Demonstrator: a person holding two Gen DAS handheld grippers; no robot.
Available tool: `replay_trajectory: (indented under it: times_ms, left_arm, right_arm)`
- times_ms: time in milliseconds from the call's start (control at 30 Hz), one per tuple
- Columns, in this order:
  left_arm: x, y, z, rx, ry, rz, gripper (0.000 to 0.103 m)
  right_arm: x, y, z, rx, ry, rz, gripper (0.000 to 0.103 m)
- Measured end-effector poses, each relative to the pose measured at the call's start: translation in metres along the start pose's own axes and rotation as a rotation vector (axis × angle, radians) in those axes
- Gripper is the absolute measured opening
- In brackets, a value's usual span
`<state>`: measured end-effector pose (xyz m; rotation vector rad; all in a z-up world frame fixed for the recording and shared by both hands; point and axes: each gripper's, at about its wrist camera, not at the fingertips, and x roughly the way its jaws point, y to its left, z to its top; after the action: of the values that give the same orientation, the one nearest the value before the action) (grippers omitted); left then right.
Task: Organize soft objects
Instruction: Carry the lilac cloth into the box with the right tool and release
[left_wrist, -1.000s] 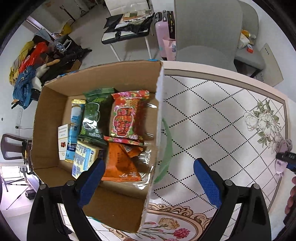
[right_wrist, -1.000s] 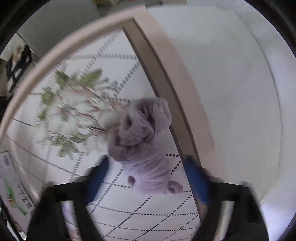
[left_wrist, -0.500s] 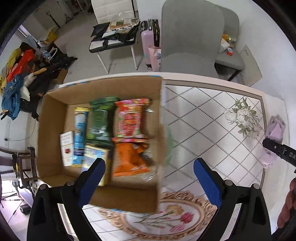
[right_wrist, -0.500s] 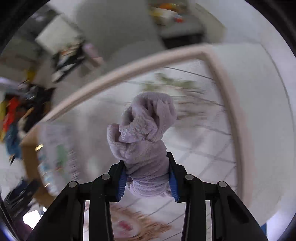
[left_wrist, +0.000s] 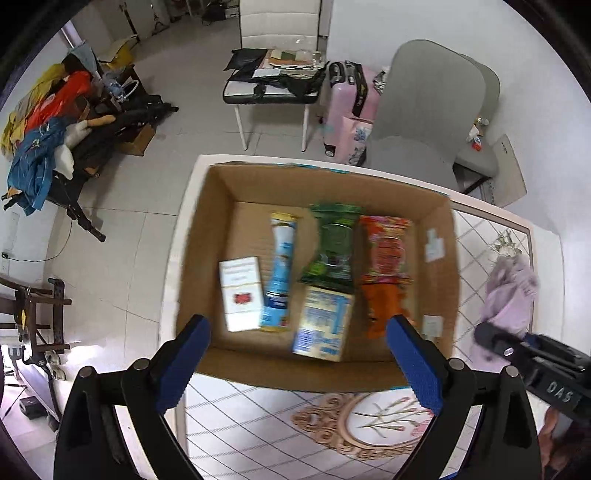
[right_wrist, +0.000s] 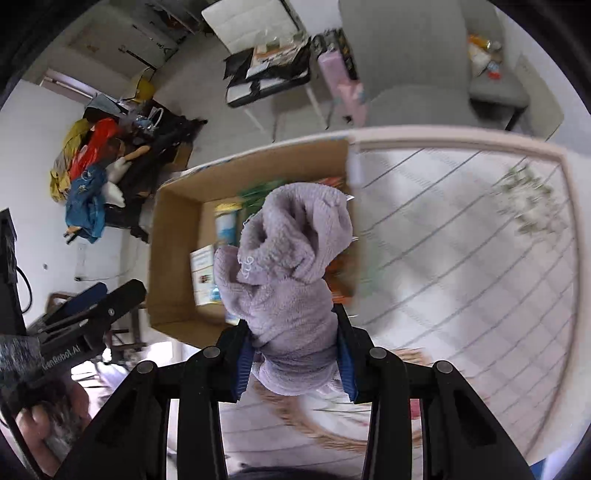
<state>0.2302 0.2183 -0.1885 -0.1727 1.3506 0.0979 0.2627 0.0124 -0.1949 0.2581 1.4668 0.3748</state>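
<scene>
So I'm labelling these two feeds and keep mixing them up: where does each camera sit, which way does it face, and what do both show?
Left wrist: on the open left gripper, looking down into the brown cardboard box of snack packets; the right gripper shows at the right edge.
Right wrist: on the right gripper, shut on the rolled lilac fleece cloth, facing the box; the left gripper and a hand show lower left.
Shared: box, cloth, patterned tablecloth, grey chair.

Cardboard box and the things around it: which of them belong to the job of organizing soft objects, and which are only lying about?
Belong to the job:
- lilac plush cloth, clamped in the right gripper
- cardboard box, holding snack packets
- left gripper, open near the box

Only lying about:
- pink suitcase
- grey chair
- clothes pile
- folding table
</scene>
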Motion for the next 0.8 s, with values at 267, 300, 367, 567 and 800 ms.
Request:
replay_trajectory:
  times_ms: [267,300,367,567,800]
  left_arm:
    - [0.038,0.069,0.018,0.013,0.054,-0.045,0.098]
    - [0.042,0.074,0.02,0.018,0.058,-0.043,0.098]
    - [0.053,0.089,0.026,0.025,0.074,-0.028,0.098]
    - [0.073,0.113,0.038,0.042,0.092,-0.018,0.098]
    - [0.091,0.129,0.047,0.038,0.108,-0.012,0.098]
  right_arm:
    - [0.086,0.084,0.022,-0.029,0.057,0.044,0.041]
    - [0.093,0.09,0.027,-0.031,0.061,0.046,0.041]
    - [0.108,0.101,0.04,-0.032,0.072,0.041,0.041]
    - [0.156,0.139,0.077,-0.086,0.109,0.027,0.041]
    - [0.203,0.16,0.111,-0.112,0.155,0.054,0.051]
